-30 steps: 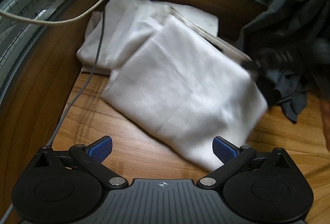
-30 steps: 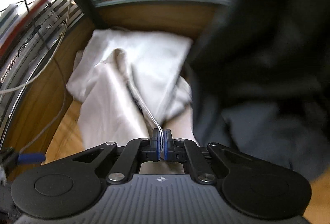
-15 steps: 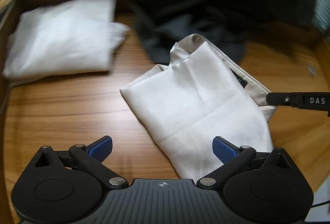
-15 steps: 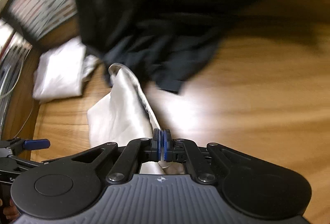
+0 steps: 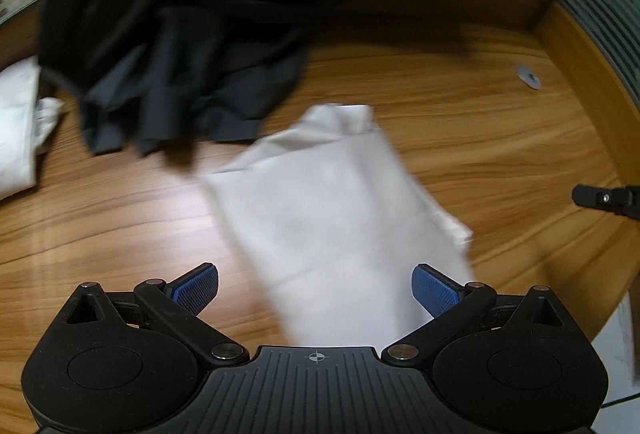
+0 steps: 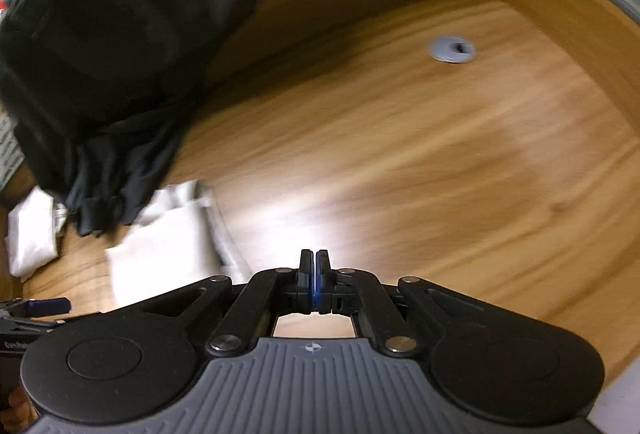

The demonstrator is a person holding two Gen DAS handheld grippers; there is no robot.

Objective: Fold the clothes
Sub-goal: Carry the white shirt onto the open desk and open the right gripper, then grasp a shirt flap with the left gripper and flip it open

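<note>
A folded white garment (image 5: 340,218) lies flat on the wooden table (image 5: 500,138), just ahead of my left gripper (image 5: 315,288), which hangs open above its near end. In the right wrist view the same white garment (image 6: 168,246) lies left of my right gripper (image 6: 315,266). That gripper is shut, with no cloth between its pads. A crumpled dark garment (image 5: 192,74) is heaped behind the white one, touching its far edge. The right gripper's tip (image 5: 604,198) shows at the right edge of the left wrist view.
A second folded white cloth (image 5: 16,130) lies at the far left, partly under the dark garment (image 6: 120,54). A grey cable grommet (image 6: 452,50) sits in the bare table (image 6: 400,154) at the right. A raised wooden rim (image 5: 580,82) bounds the table.
The white garment came off the other white cloth and was dragged to the middle of the table. My right gripper let go of it and moved away to the right.
</note>
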